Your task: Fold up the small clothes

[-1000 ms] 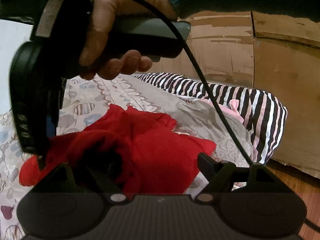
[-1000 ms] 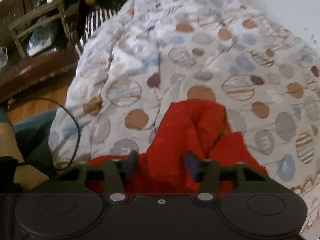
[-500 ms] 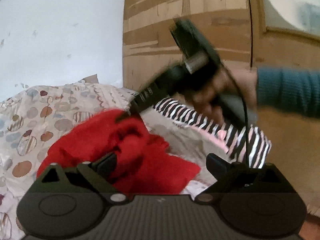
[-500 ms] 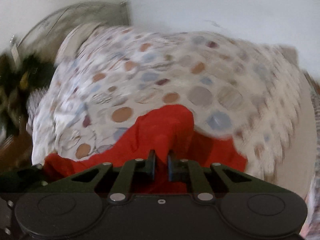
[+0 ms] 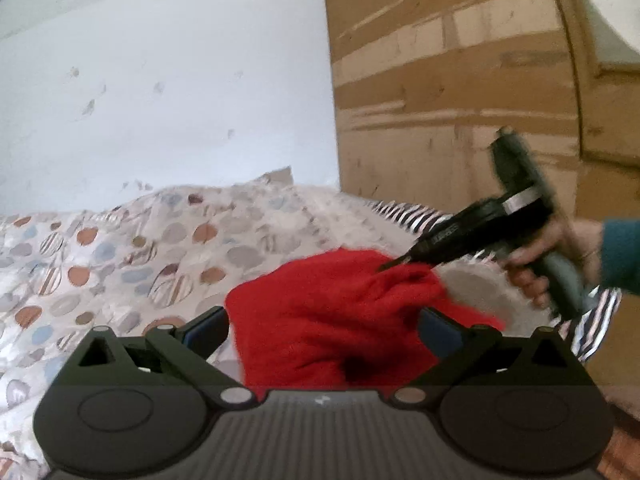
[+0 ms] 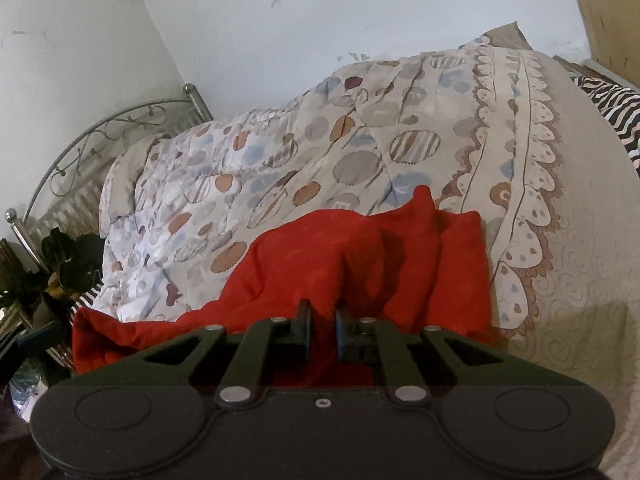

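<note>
The red garment [image 6: 360, 264] lies bunched on the bed's patterned quilt [image 6: 320, 152], near its edge. At the far left of the right wrist view a metal bed frame [image 6: 100, 132] curves against the white wall [image 6: 320, 12]. The left tongs [image 5: 324, 330] stand spread wide, the red cloth lying between the fingers with neither pad pressing it. Further right, the right tongs [image 6: 322, 328] are pressed together, pinching a fold of the garment. A hand [image 5: 560, 256] in a teal sleeve [image 5: 620, 252] grips their handle, before a striped cloth [image 5: 592, 320] and cardboard [image 5: 460, 80].
</note>
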`<state>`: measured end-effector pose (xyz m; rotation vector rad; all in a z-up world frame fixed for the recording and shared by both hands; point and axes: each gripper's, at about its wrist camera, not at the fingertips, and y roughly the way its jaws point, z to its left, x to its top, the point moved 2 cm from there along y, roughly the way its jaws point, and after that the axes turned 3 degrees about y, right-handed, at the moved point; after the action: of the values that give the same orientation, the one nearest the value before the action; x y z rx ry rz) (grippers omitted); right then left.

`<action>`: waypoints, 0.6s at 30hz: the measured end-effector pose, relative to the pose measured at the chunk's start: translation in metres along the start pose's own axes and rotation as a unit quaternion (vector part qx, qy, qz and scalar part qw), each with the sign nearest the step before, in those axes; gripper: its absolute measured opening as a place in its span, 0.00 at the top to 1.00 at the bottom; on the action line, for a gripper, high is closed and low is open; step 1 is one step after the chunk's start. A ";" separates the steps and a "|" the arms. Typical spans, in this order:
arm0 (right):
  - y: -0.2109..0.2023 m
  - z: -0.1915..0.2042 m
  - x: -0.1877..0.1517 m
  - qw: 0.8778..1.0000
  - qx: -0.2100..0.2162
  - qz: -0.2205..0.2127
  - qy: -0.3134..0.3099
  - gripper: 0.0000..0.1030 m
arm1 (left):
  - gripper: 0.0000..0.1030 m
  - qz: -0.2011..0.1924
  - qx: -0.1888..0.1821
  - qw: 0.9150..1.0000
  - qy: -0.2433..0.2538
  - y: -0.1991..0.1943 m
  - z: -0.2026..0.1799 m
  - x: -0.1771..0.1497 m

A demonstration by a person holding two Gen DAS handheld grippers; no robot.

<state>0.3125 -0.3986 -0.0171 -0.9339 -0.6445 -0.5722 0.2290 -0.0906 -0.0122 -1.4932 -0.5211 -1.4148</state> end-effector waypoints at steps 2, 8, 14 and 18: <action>0.000 -0.001 0.000 1.000 0.003 -0.002 0.005 0.88 | 0.08 0.023 -0.018 1.000 0.004 0.015 0.010 -0.005; -0.002 -0.004 0.006 0.999 0.021 0.000 0.031 0.63 | 0.29 0.035 -0.055 0.998 0.019 0.030 0.015 -0.014; 0.007 -0.013 0.024 0.997 0.037 -0.015 0.069 0.46 | 0.52 0.022 -0.045 0.995 0.083 0.027 -0.008 -0.018; 0.025 -0.001 0.029 0.999 -0.027 0.000 0.023 0.88 | 0.57 0.014 -0.043 0.991 0.125 0.026 -0.027 -0.016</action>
<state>0.3501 -0.3924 -0.0100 -0.9687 -0.5899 -0.6119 0.2333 -0.1202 -0.0404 -1.3595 -0.2858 -1.5924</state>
